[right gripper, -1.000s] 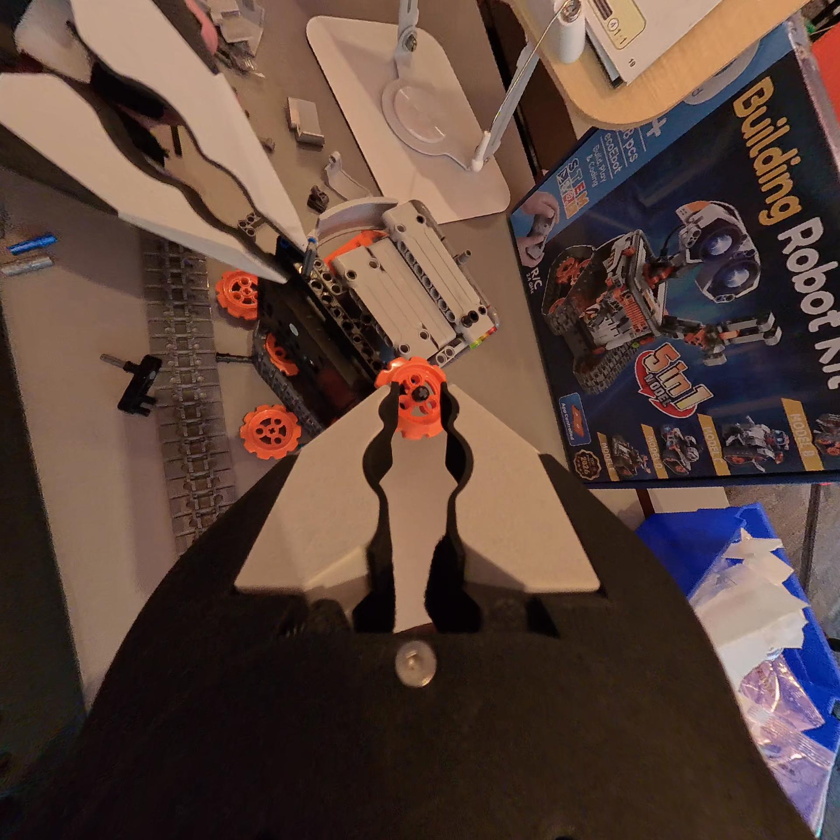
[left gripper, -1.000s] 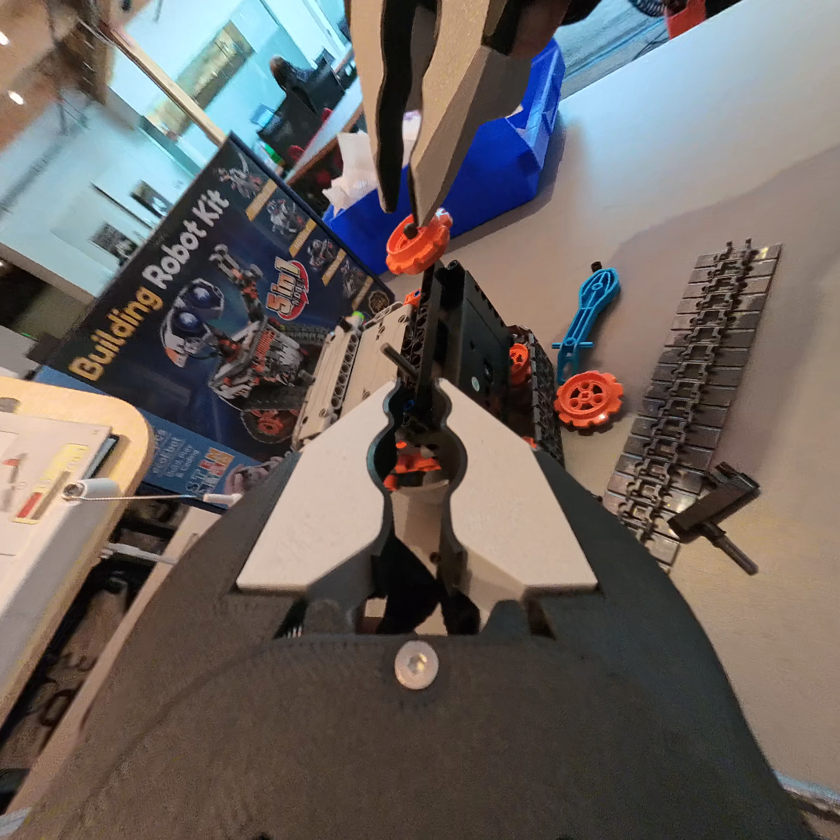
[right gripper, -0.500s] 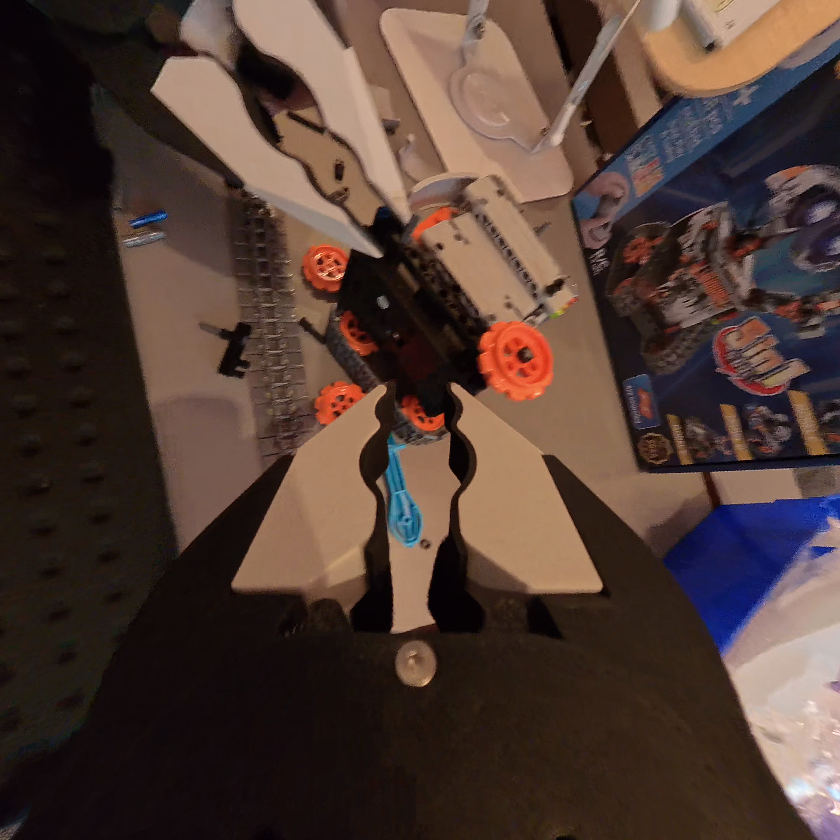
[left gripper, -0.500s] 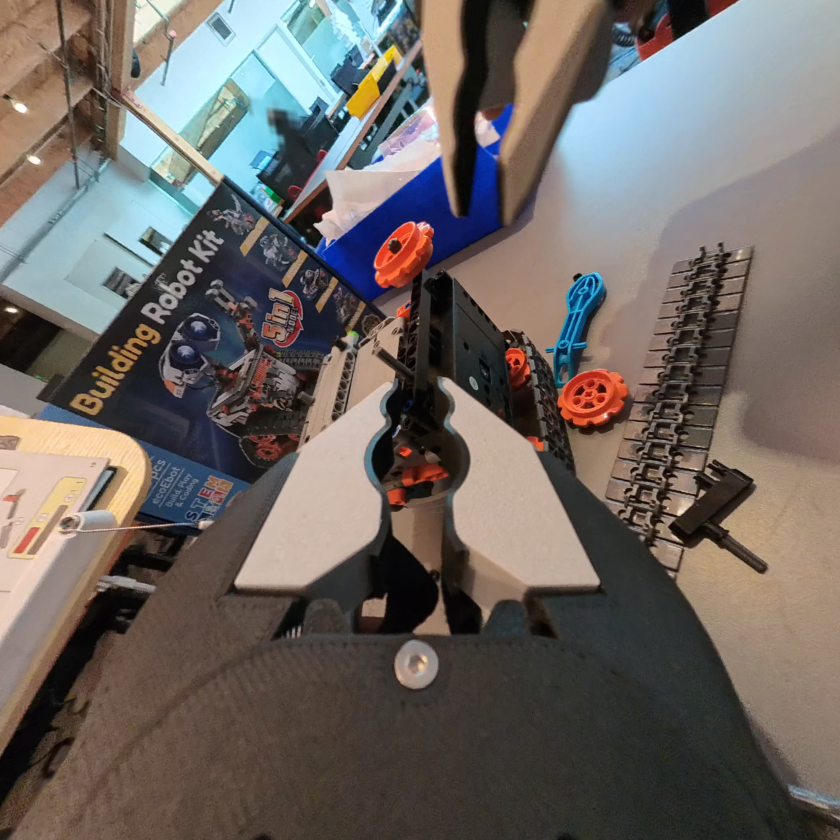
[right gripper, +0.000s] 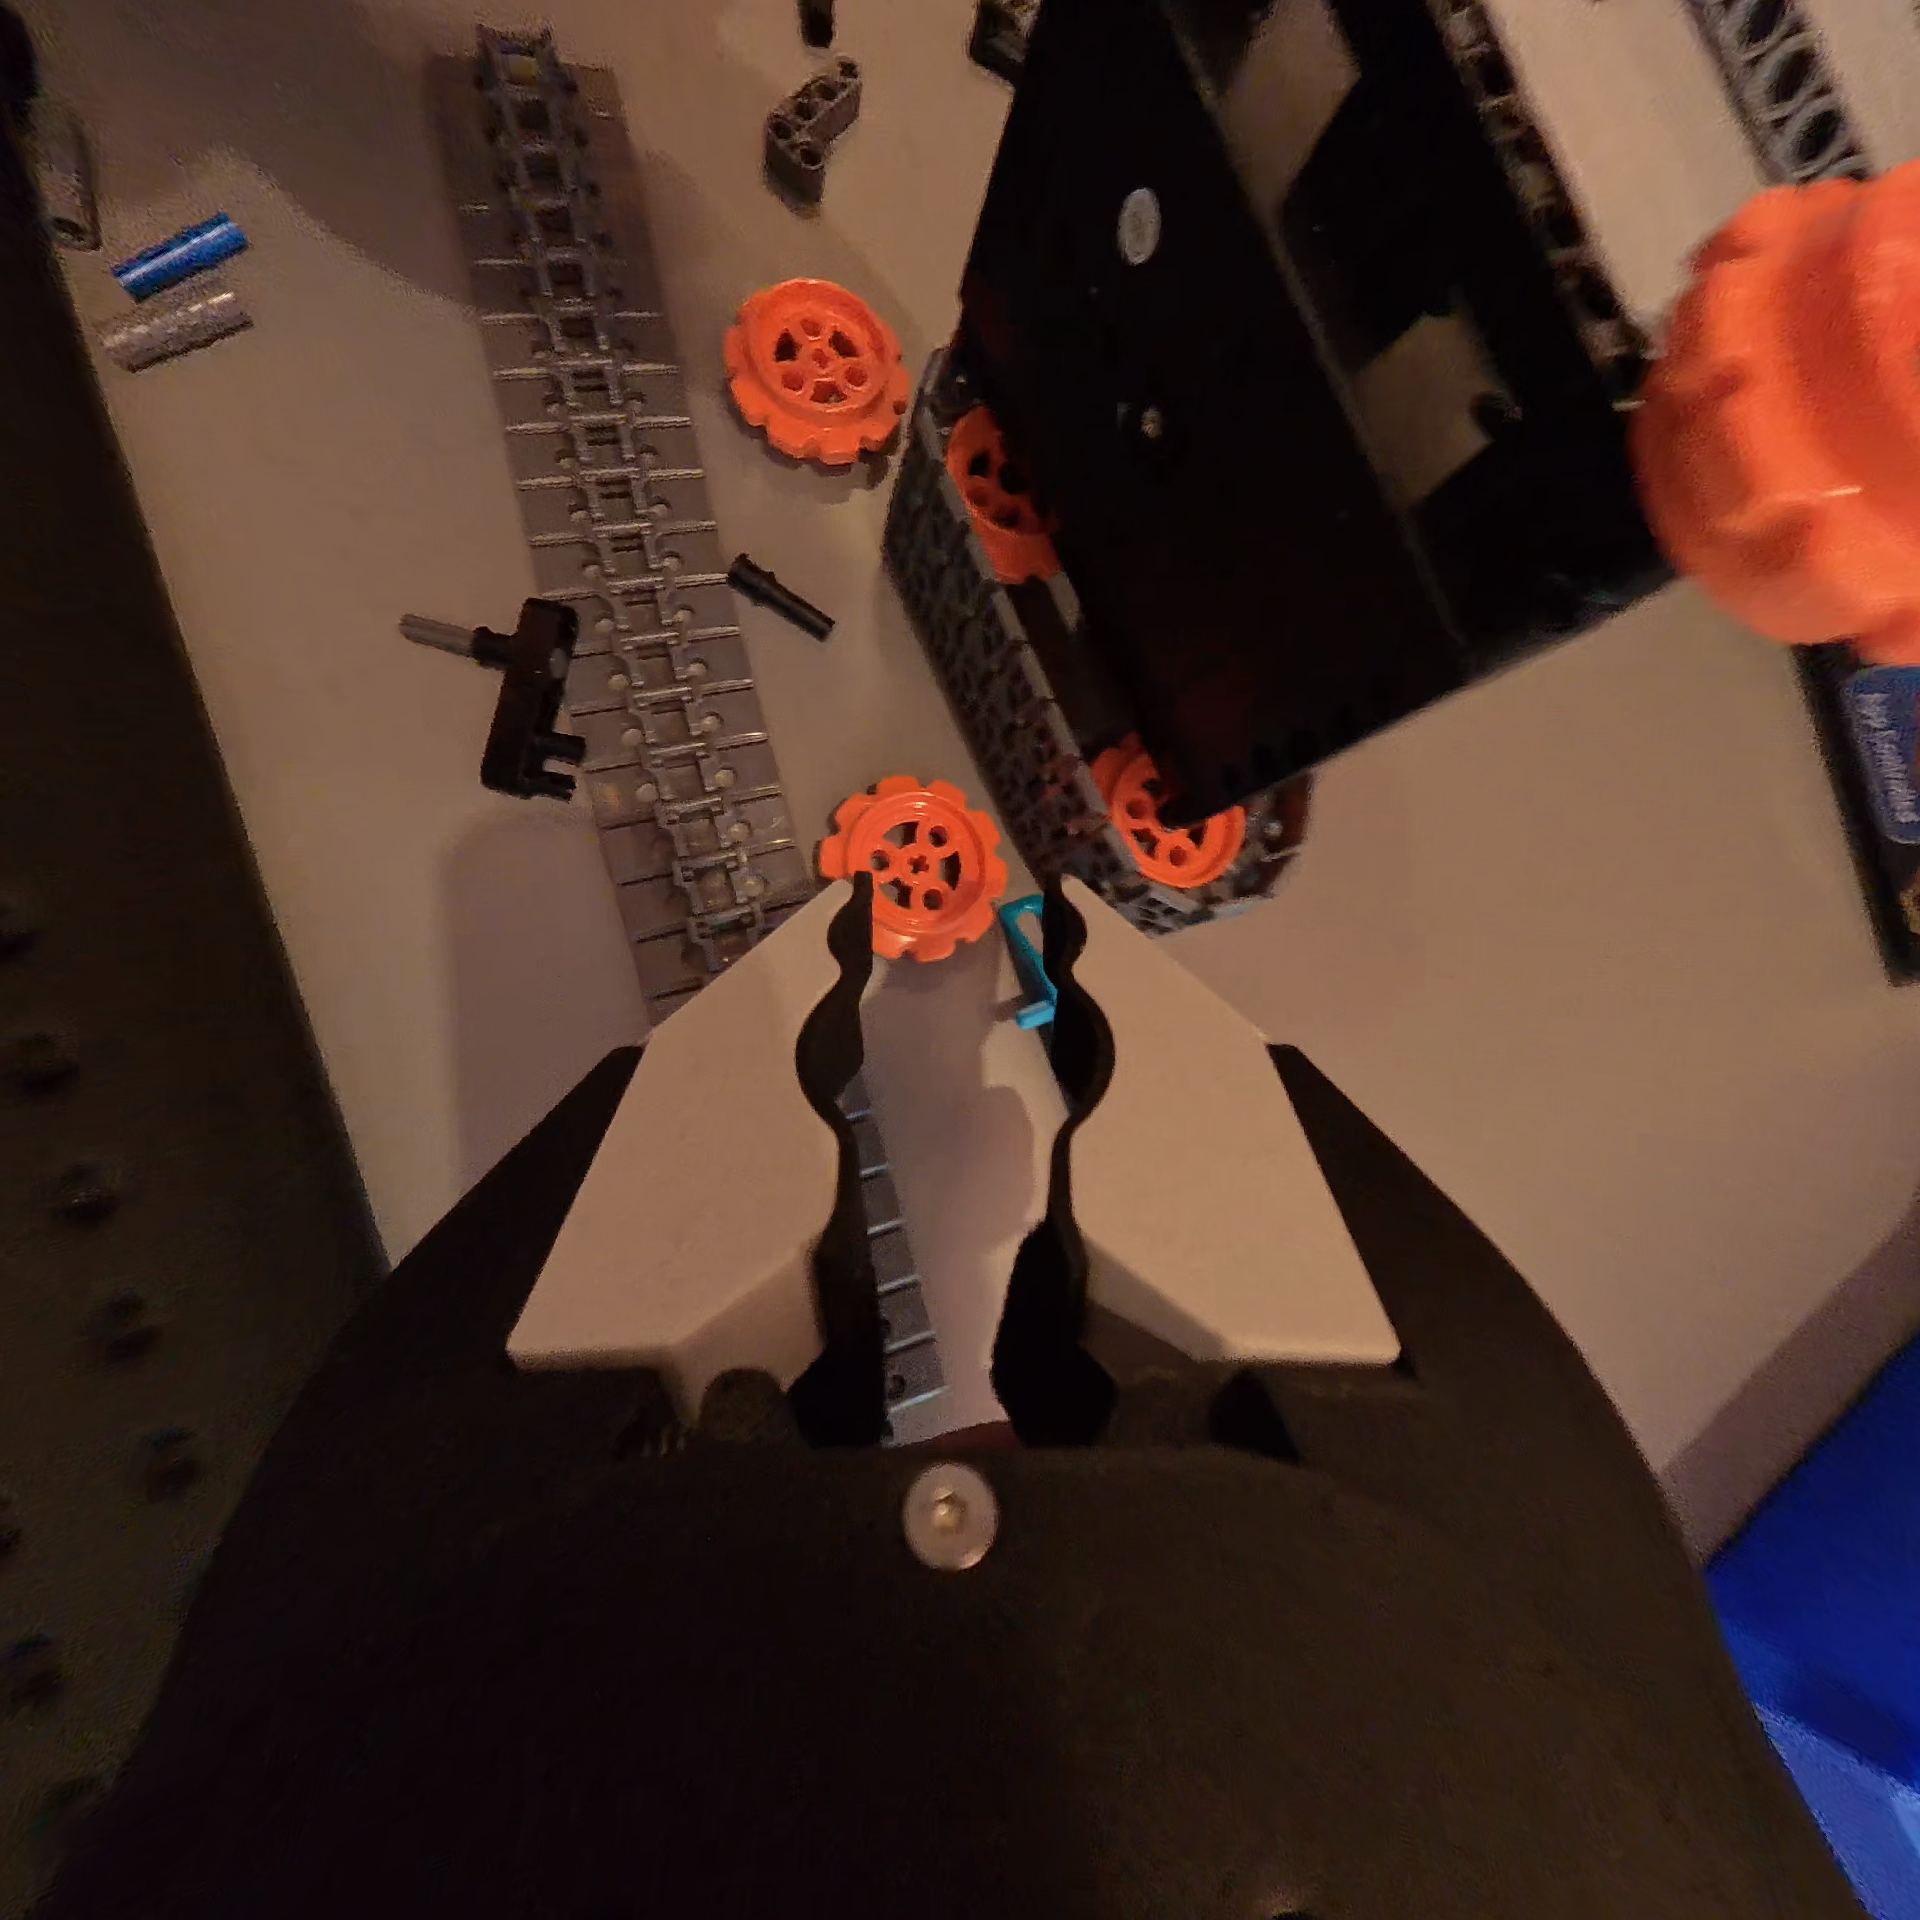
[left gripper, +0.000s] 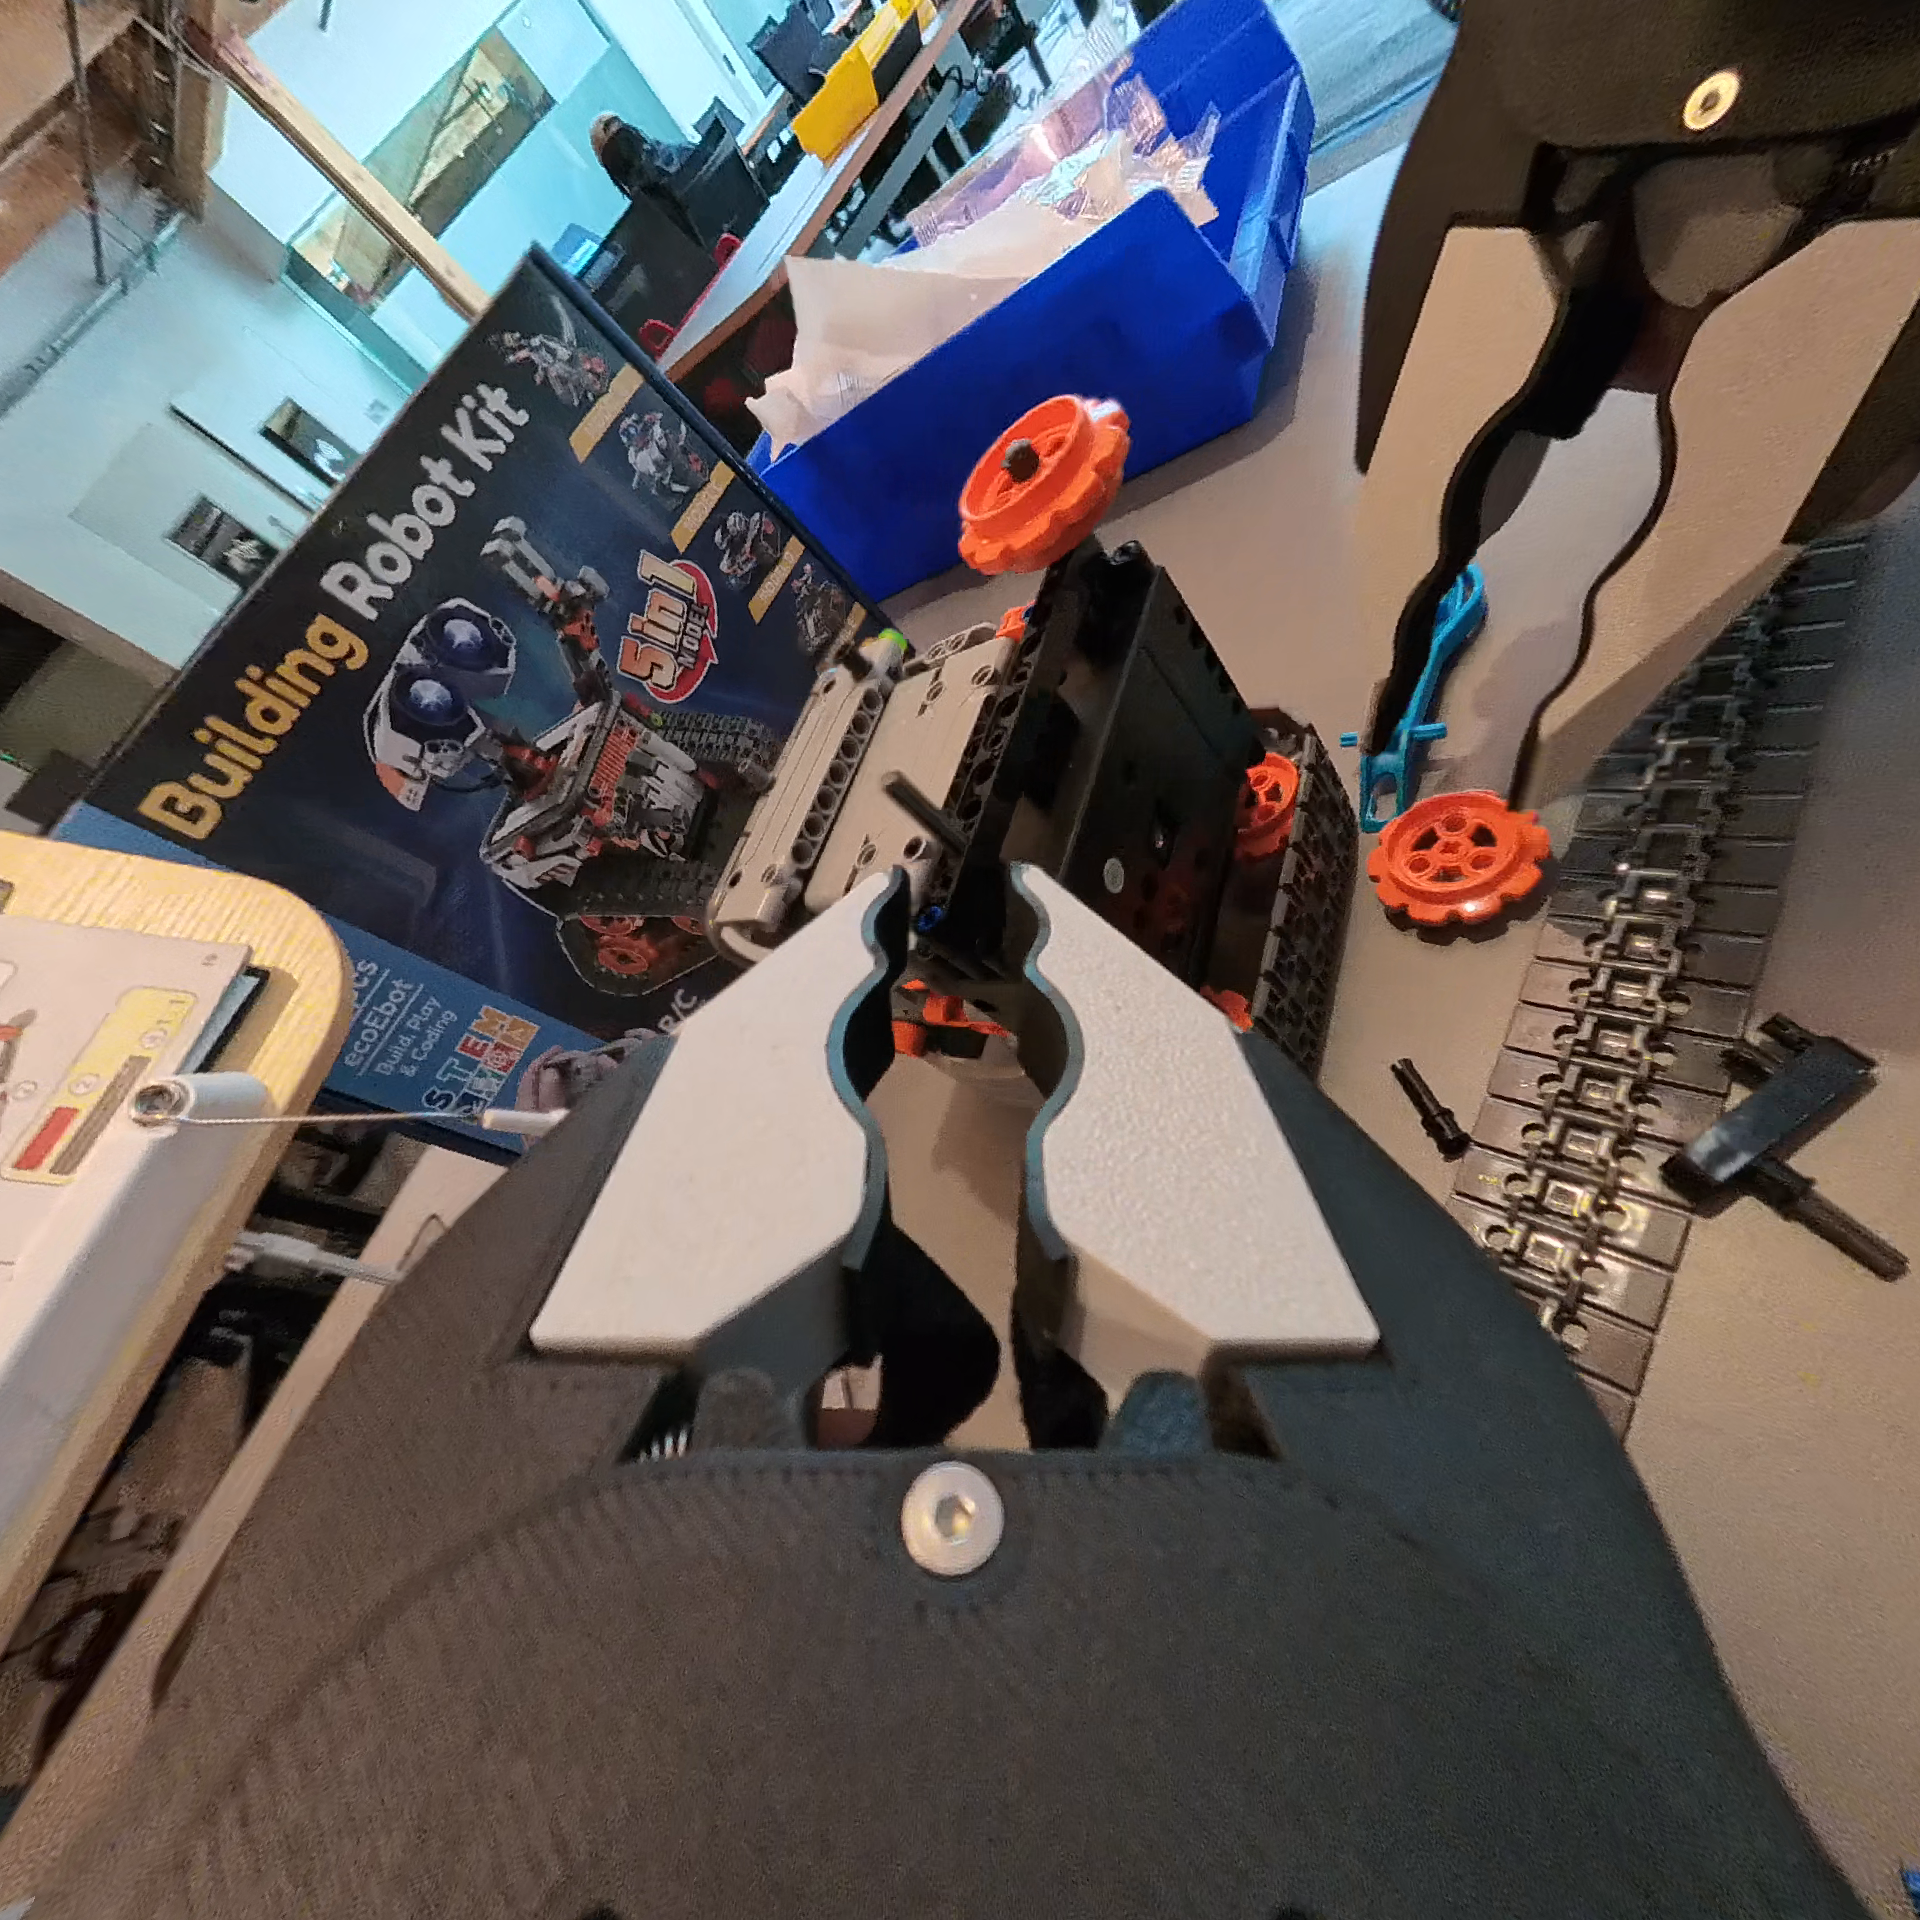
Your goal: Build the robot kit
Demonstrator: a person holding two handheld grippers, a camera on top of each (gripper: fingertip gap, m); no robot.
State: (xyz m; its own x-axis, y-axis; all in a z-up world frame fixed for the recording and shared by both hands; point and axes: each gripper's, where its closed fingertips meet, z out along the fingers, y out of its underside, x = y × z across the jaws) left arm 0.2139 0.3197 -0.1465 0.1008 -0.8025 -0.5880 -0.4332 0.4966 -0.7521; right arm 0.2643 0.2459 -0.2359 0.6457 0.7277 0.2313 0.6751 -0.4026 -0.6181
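Note:
My left gripper (left gripper: pixel 961 904) is shut on the black frame of a black and grey robot model (left gripper: pixel 1122 748), which it holds tilted on the table. An orange wheel (left gripper: pixel 1042 483) sits on the model's top axle. My right gripper (right gripper: pixel 956 894) is open and empty, pointing down over a loose orange wheel (right gripper: pixel 914 868) that lies on the table between its fingertips. A light blue tool (right gripper: pixel 1029 966) lies just beside that wheel. The right gripper also shows in the left wrist view (left gripper: pixel 1455 738), at the upper right above the blue tool (left gripper: pixel 1423 675).
A grey track strip (right gripper: pixel 623 520) lies left of the model, with a second loose orange wheel (right gripper: pixel 816 369), a black connector with an axle (right gripper: pixel 530 696) and a black pin (right gripper: pixel 779 594). A kit box (left gripper: pixel 468 623) and a blue bin (left gripper: pixel 1091 343) stand behind. My right fingertips sit around 12 cm from my left ones.
My right gripper let go of the orange wheel on the top axle, opened wider and moved down to the loose wheel on the table. My left gripper kept hold of the model.

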